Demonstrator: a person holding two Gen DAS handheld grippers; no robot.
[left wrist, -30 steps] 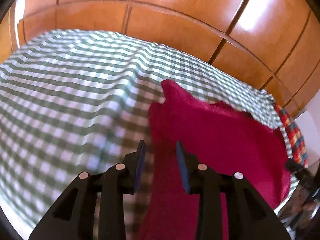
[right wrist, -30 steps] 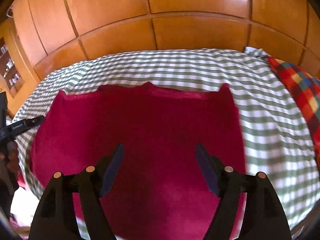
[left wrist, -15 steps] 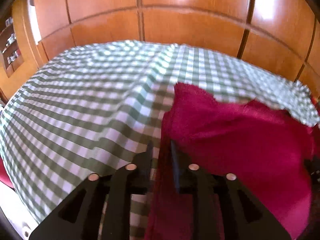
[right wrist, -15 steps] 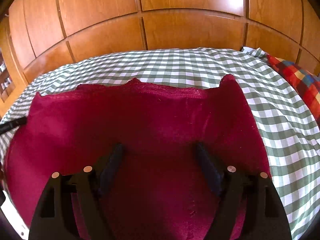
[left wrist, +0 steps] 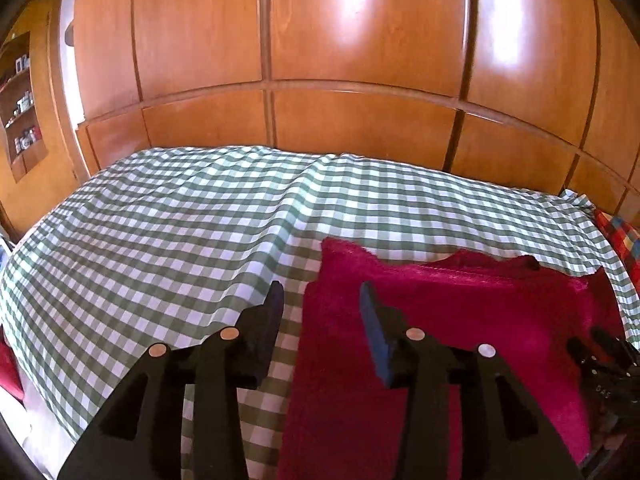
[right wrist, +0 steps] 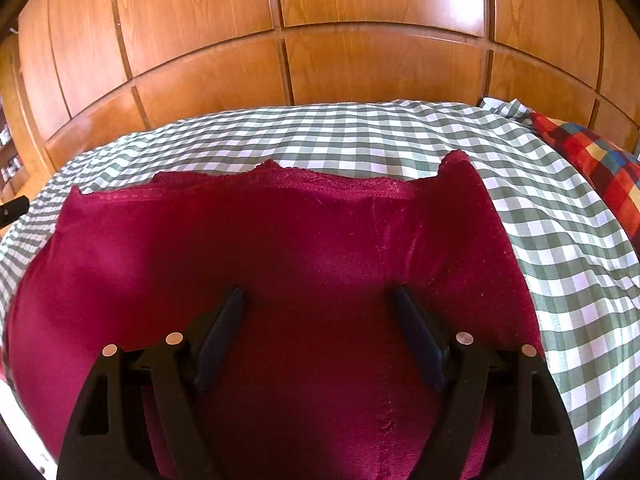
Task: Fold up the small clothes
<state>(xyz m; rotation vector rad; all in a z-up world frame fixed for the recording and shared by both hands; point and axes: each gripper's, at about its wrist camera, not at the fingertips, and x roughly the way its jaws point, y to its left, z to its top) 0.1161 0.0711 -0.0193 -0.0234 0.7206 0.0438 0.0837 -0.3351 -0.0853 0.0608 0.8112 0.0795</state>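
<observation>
Crimson garment (right wrist: 300,280) lies spread flat on the checked bedcover (left wrist: 180,220). Left gripper (left wrist: 320,312) straddles its left edge, parted and empty; right gripper (right wrist: 318,320) hovers mid-cloth, wide and empty. Folding seems unstarted; next, pinch an edge.
</observation>
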